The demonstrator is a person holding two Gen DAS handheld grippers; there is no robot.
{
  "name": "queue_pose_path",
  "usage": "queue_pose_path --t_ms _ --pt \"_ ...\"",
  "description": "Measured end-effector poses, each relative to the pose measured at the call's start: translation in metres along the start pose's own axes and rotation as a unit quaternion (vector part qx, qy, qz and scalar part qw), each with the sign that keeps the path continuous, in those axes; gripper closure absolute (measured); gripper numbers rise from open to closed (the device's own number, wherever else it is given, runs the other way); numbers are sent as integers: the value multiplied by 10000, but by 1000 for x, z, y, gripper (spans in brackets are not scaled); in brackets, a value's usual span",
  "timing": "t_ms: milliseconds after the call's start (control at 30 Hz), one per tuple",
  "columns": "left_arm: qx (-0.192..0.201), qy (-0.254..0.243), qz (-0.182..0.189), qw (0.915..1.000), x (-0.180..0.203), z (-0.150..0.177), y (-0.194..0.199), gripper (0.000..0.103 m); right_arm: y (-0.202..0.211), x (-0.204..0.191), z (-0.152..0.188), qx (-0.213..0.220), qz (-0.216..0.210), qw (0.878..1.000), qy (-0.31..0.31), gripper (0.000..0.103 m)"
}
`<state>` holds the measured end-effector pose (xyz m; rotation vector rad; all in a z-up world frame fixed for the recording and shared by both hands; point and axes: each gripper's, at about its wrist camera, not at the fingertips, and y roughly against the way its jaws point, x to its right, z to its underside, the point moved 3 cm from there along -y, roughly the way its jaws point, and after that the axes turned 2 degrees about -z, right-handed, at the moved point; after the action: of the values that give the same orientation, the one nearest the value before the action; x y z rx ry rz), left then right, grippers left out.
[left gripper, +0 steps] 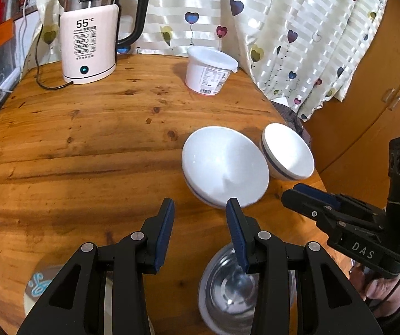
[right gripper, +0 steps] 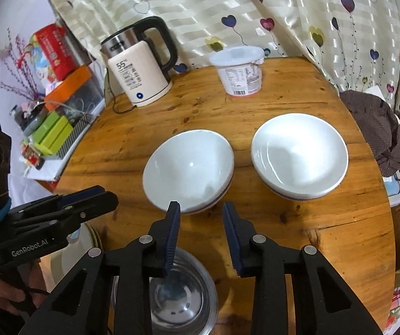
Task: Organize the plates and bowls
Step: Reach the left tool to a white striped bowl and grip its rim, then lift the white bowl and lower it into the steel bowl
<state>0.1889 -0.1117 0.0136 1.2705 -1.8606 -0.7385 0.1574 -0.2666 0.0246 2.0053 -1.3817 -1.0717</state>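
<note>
In the left wrist view, our left tool hangs wide open and empty over the tabletop. Two white bowls sit apart near the right edge, a steel bowl lies below the tool, and a plate peeks out at lower left.

In the right wrist view, our right tool is likewise spread and holds nothing, just short of the nearer white bowl. Nothing looks stacked yet; we judge the organizing barely begun.

I see a round wooden table against a striped cream curtain printed with hearts; a wooden cabinet stands right, cluttered shelves left.
</note>
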Motion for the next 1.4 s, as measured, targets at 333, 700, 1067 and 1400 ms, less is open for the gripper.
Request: queue_pose_path --t_ms 333,700,1067,1400 --pt "-158 194 34 9997 -7 -14 -28 63 -24 10 -13 -99 -40 9998 -184 75" --pt "-312 243 151 9991 -7 -19 -53 71 -45 22 -17 -234 -17 9992 -330 81" --pt "-359 272 150 9989 -9 -19 -65 78 -54 26 -20 -264 -11 9989 -377 81" --pt "-293 244 128 9992 -8 -23 -60 78 -52 22 -22 -230 9 9993 -308 81"
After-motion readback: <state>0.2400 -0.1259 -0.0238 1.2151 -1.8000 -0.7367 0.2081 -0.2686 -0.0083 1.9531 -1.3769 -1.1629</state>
